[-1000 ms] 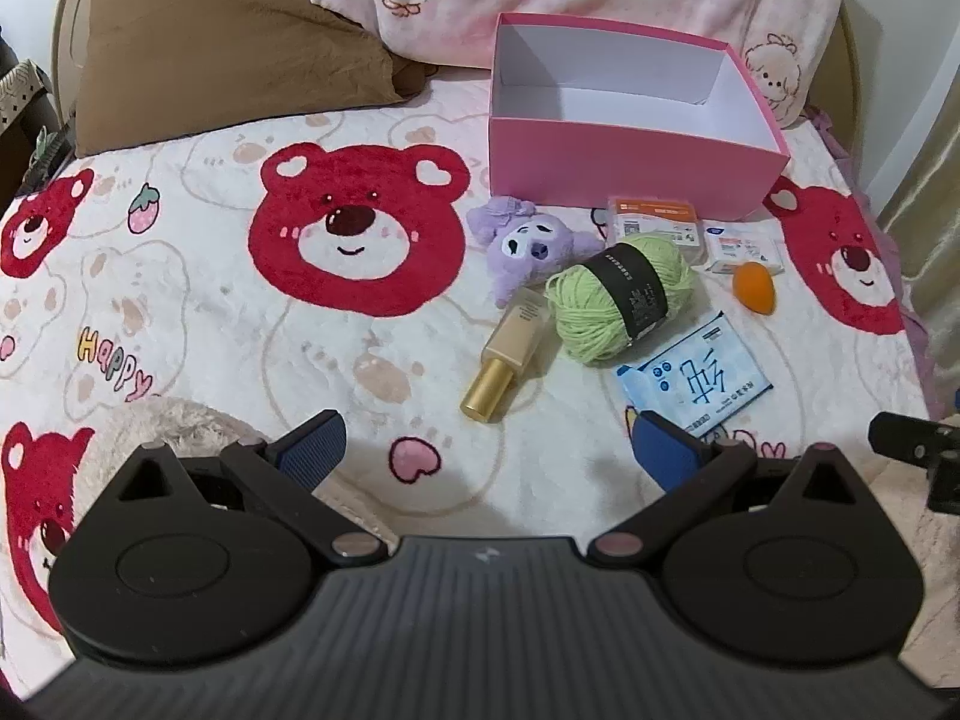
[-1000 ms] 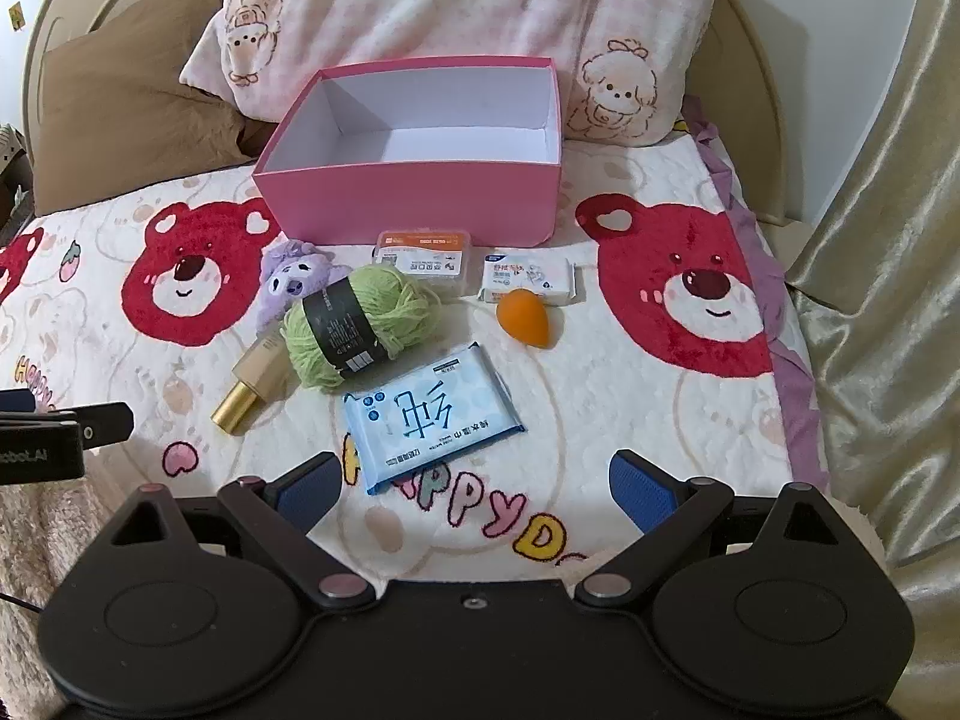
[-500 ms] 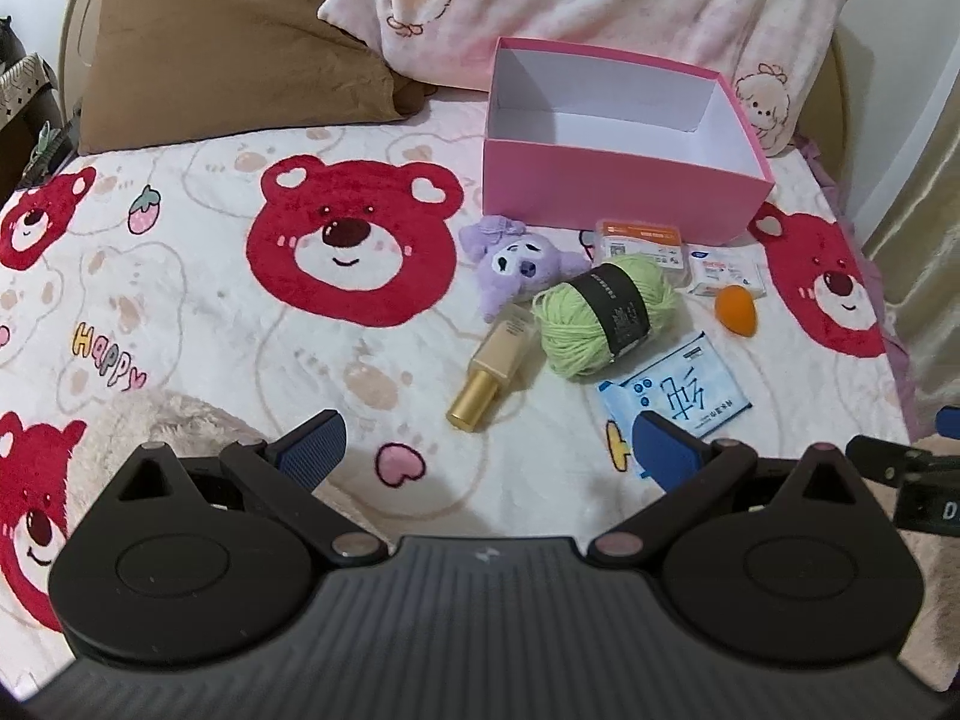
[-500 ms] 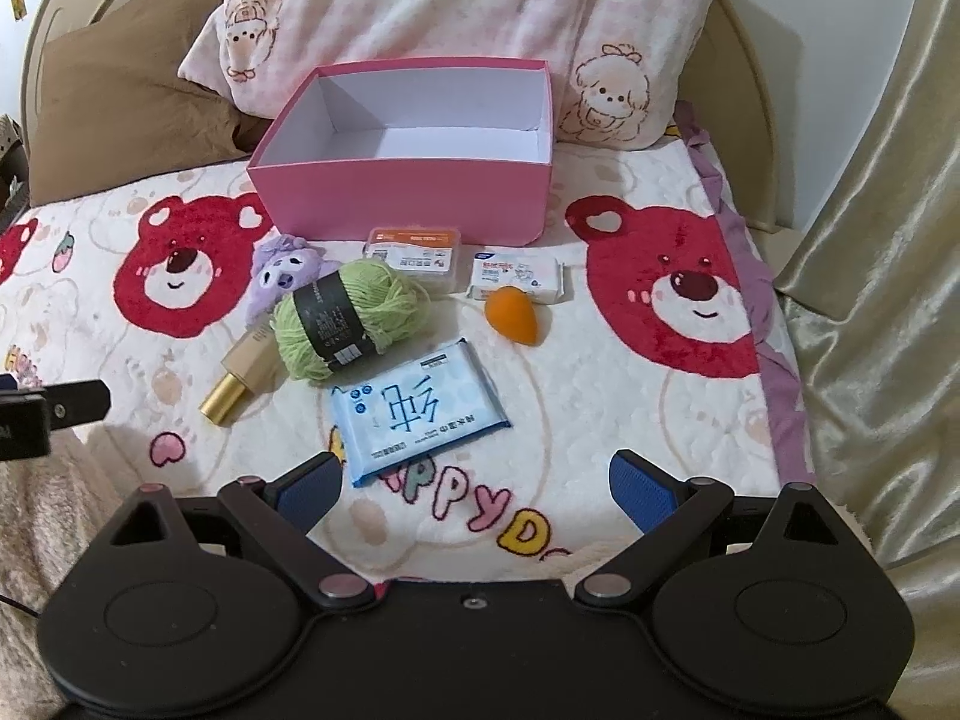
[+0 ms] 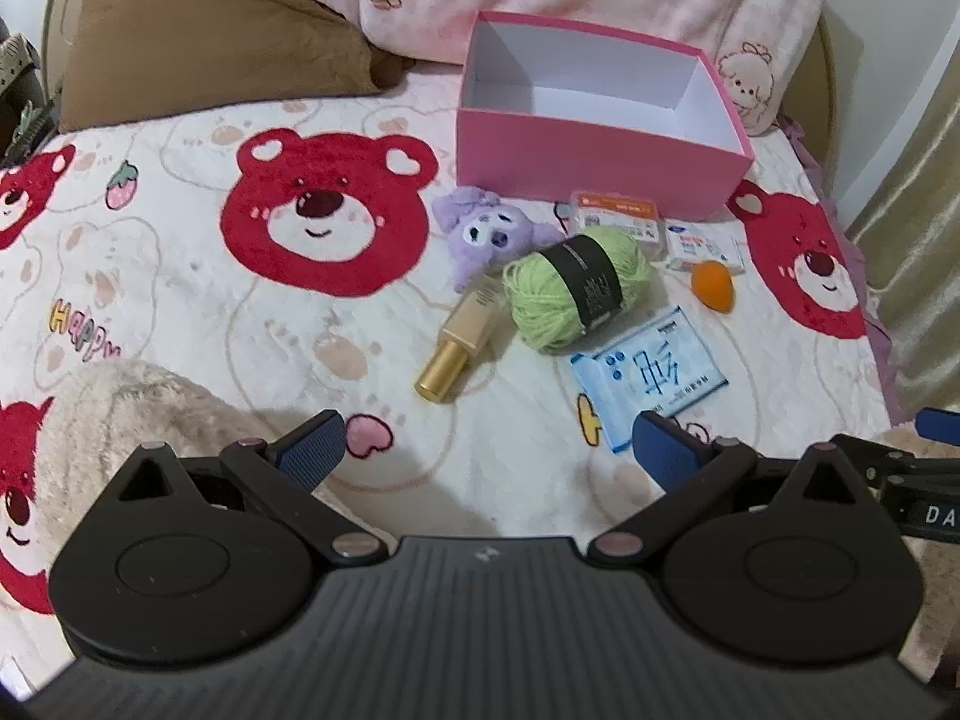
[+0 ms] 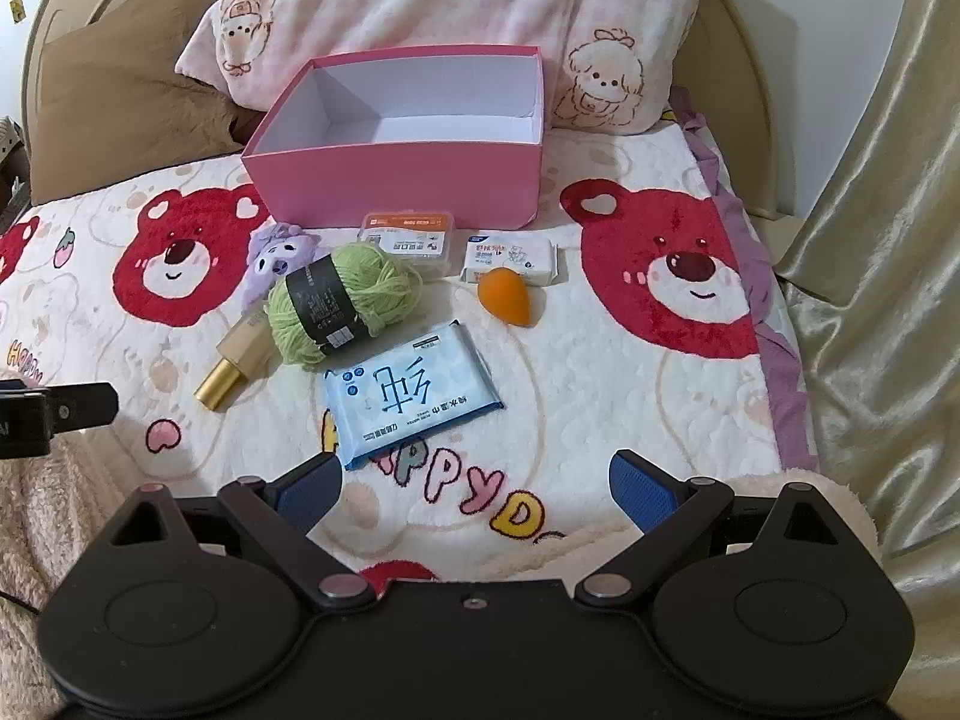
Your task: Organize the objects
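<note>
An empty pink box [image 5: 594,159] [image 6: 396,180] stands at the back of the bed. In front of it lie a purple plush [image 5: 486,234], a green yarn ball [image 5: 576,294] [image 6: 336,300], a gold-capped bottle [image 5: 459,339] [image 6: 237,360], a blue wipes pack [image 5: 651,375] [image 6: 408,393], an orange sponge [image 5: 711,285] [image 6: 507,297], a clear case with an orange label [image 6: 408,240] and a white packet [image 6: 510,255]. My left gripper [image 5: 486,450] is open and empty, near the bottle side. My right gripper [image 6: 474,489] is open and empty, in front of the wipes pack.
The bed has a bear-print blanket [image 5: 180,276]. A brown pillow [image 5: 198,30] and a pink patterned pillow [image 6: 456,12] lie behind the box. A gold curtain [image 6: 888,240] hangs at the right edge. A fluffy beige cover [image 5: 120,414] lies near me.
Both grippers have pulled back and risen a little, so the objects look farther away. Both stay open. No object has moved.
</note>
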### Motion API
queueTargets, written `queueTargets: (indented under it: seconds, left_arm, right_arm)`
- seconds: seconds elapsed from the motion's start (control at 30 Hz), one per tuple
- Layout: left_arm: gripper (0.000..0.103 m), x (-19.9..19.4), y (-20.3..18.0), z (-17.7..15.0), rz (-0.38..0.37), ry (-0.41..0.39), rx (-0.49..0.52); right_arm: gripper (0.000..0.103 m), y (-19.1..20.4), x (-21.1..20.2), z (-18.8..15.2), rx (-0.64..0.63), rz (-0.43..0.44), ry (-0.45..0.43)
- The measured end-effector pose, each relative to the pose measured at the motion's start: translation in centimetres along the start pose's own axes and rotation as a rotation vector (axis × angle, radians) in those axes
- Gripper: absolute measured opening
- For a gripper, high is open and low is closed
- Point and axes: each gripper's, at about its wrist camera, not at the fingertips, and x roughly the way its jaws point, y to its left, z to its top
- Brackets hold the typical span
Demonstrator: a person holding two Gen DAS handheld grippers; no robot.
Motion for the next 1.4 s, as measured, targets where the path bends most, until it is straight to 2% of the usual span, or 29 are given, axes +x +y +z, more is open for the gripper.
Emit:
queueTargets:
  seconds: [0.13, 0.43, 0.63, 0.77, 0.9, 1.07, 1.17, 1.27, 1.4]
  left_arm:
    - [0.103, 0.3, -0.1, -0.1, -0.008, 0.026, -0.008]
    - [0.103, -0.1, -0.2, -0.1, -0.014, 0.014, 0.003]
    - [0.103, -1.2, -0.7, 0.7, -0.042, -0.015, 0.022]
    - [0.103, -1.5, -1.1, 1.3, -0.052, -0.026, 0.027]
    - [0.103, -1.2, -1.1, 1.7, -0.062, -0.013, 0.023]
    - [0.102, -0.5, -1.6, 2.2, -0.083, 0.005, 0.034]
    - [0.102, -0.4, -1.6, 2.4, -0.078, 0.000, 0.030]
    - [0.102, -0.3, -1.8, 2.7, -0.078, -0.004, 0.030]
    - [0.102, 1.4, -2.9, 3.1, -0.062, -0.011, 0.048]
  right_arm:
    - [0.098, 0.2, 0.1, 0.0, -0.012, -0.010, 0.000]
    - [0.098, 0.2, 0.4, -0.1, -0.012, -0.012, 0.009]
    - [0.098, -1.0, 0.1, 0.8, 0.009, 0.059, -0.017]
    - [0.098, -1.9, -0.2, 1.8, 0.017, 0.065, -0.031]
    - [0.098, -2.2, -0.3, 2.5, -0.006, 0.074, -0.036]
    - [0.098, -2.5, -0.1, 2.8, -0.052, 0.125, -0.049]
    - [0.098, -2.5, -0.2, 3.0, -0.081, 0.121, -0.053]
    - [0.098, -2.4, -0.4, 3.1, -0.122, 0.129, -0.083]
    - [0.098, -2.3, 0.9, 3.0, -0.244, 0.178, -0.212]
